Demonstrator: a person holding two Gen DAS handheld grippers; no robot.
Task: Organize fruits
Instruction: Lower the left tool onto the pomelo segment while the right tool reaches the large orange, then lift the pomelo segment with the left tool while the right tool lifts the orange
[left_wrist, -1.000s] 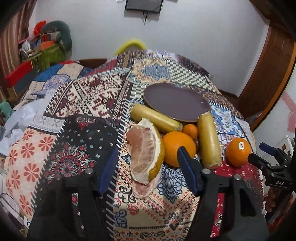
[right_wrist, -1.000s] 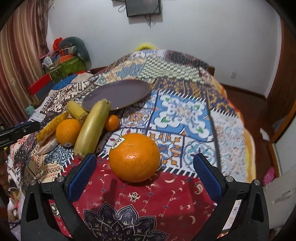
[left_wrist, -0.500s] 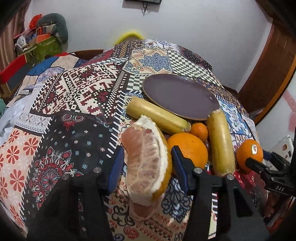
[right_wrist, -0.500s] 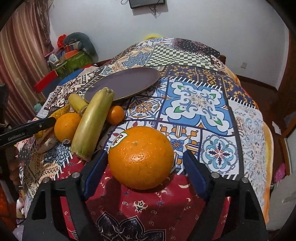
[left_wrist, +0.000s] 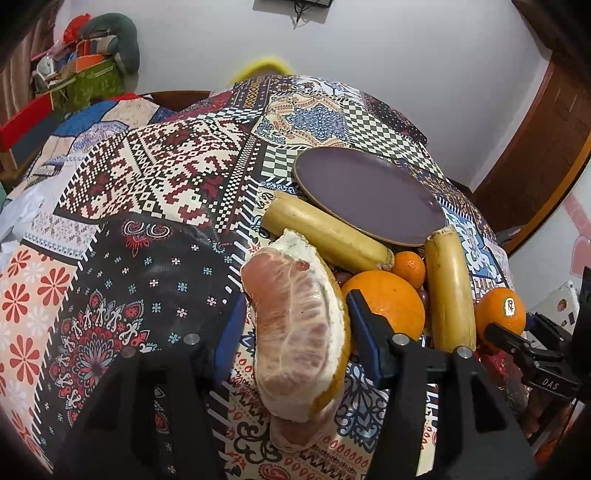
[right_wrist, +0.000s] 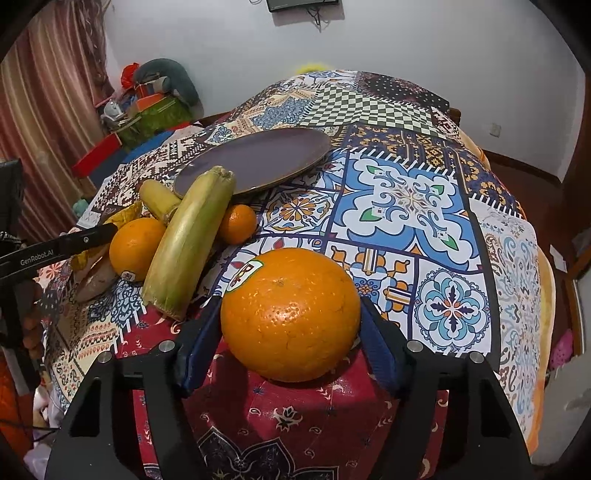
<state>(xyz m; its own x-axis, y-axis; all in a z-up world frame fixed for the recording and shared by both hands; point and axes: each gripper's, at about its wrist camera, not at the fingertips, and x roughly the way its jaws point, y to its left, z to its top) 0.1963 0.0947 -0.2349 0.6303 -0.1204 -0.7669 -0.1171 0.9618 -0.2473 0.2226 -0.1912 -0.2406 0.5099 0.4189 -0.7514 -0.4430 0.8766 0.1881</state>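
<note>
Now the right gripper (right_wrist: 291, 332), jaws just closing, pinches the stickered orange (right_wrist: 290, 314), while the left gripper (left_wrist: 295, 332), jaws just widening slightly, straddles the pomelo wedge (left_wrist: 295, 314).

We are looking into a lived-in room of a home: a patchwork-patterned cloth (right_wrist: 406, 192) is covering the table, striped reddish curtains (right_wrist: 44, 122) are hanging beside a heap of household clutter (right_wrist: 155, 99), and a brown wooden door (left_wrist: 532, 144) is standing against white walls.

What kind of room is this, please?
Probably a room in a home, not a workshop: a table under a patchwork-print cloth holds fruit and a purple plate, striped curtains hang at one side, and household clutter is piled by the wall.
</note>
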